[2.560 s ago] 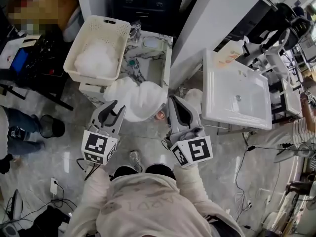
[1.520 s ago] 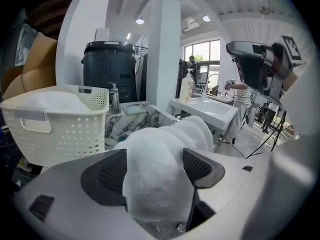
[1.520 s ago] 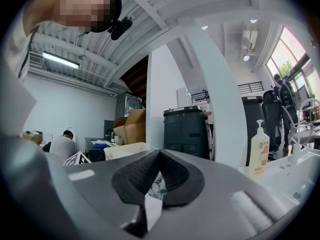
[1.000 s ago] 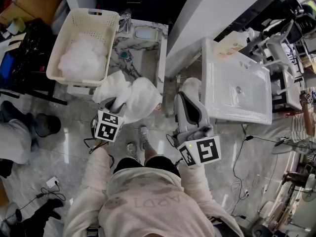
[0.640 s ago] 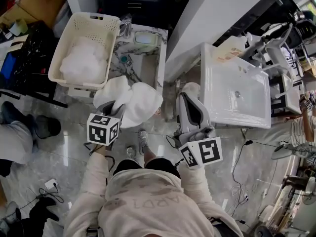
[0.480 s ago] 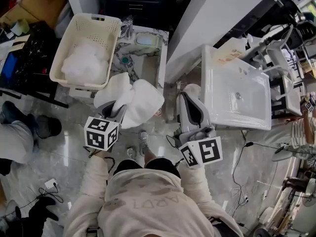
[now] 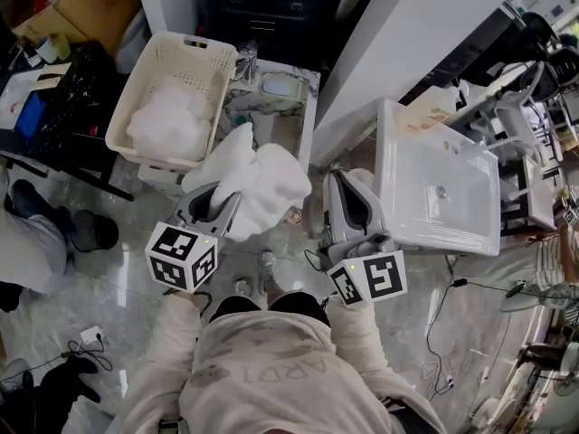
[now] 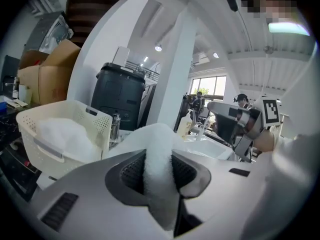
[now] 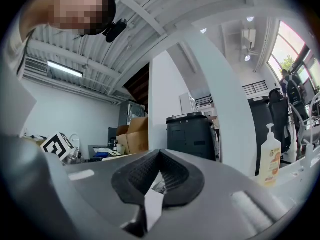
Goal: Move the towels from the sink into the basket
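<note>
Towel [image 7: 258, 174]: lifting off the sink [image 7: 288, 120].
My left gripper [image 7: 220, 208], jaws just closing, is pinching it, carrying it higher than a second ago, right of the basket [image 7: 206, 45]; right gripper [image 7: 346, 181] is pressing together, empty.

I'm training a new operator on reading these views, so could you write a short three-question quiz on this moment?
1. True or false: the basket is empty.
2. Pick one: the left gripper is clamped on A) a soap bottle, B) a white towel, C) nothing.
3. Fill in: the right gripper has its jaws ____, with nothing between them.

Key:
1. False. Another towel already lies inside it.
2. B.
3. Shut.
</note>
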`<state>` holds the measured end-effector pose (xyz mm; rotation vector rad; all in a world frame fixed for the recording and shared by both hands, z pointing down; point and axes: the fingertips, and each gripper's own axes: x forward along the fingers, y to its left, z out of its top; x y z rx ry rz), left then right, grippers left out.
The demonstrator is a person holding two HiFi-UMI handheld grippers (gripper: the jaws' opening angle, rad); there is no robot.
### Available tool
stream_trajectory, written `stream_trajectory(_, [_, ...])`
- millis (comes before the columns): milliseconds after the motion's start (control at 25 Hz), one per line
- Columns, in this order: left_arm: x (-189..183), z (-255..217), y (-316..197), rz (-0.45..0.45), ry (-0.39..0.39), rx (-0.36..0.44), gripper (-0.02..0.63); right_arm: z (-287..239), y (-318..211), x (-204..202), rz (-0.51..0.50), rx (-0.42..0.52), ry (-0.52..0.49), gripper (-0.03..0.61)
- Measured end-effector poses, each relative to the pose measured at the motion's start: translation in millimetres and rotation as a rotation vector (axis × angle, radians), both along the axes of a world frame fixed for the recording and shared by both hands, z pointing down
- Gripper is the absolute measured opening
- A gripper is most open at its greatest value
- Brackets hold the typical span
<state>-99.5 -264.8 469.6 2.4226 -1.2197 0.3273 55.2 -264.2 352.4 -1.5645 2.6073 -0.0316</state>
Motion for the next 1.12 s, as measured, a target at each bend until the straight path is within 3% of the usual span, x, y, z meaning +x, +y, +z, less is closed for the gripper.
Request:
stream_trajectory(720, [-15,-131,-5,-0.085,0.201,0.228,0.1,-23,-20,-14,-0.091,0.049,-0.025,0.011])
stream_trajectory(920, [-25,-156,-4,-0.128,0.202,0.29,0.1,-26,-25,-18,-0.12,0.057,-0.034,0.011])
stream_trajectory(1120, [-37,-171,-7,-0.174,0.148,0.346,0.1,-27,-31,-24,-0.147,0.058,-0.044,0.011])
